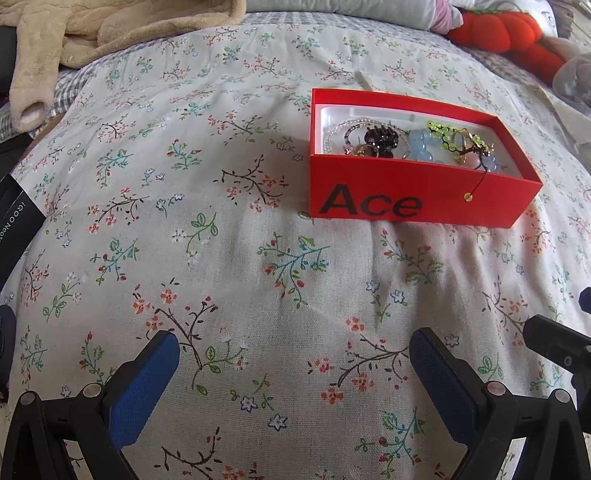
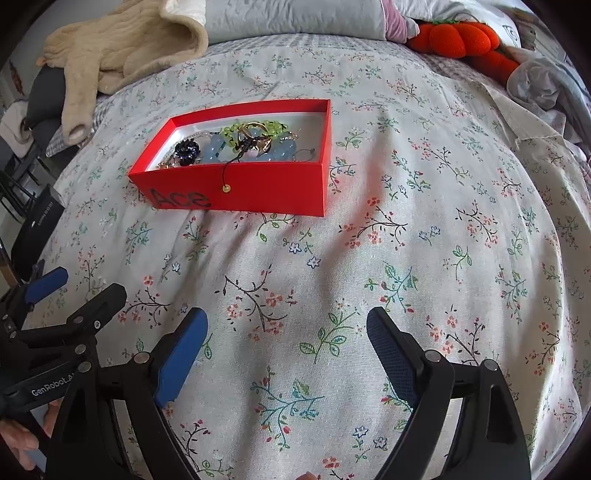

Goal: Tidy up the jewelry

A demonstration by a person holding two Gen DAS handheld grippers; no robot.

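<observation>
i'm holding the left gripper (image 1: 295,373) low over the bed with its blue pads spread wide and nothing between them, and the right gripper (image 2: 286,354) is hanging just the same, released and empty, both hovering above the floral bedspread (image 1: 221,295). looking out from the right side, i'm seeing the left gripper's frame sitting close by at my left edge. ahead of both, the red box (image 1: 417,199) marked "ace" is sitting on the bedspread, open on top, well apart from either set of fingers. the jewelry is all lying inside it: a pale blue bead bracelet (image 1: 421,144), a green bead strand (image 1: 443,133), a dark beaded piece (image 1: 380,138), some gold rings (image 1: 365,150), and a clear bead strand (image 1: 332,133) at the left end. a thin dark cord with a small gold bead (image 1: 468,196) is dangling over the front wall. further back, a beige garment (image 1: 122,29) is lying crumpled at the far left, and an orange plush (image 1: 502,29) is resting at the far right.
</observation>
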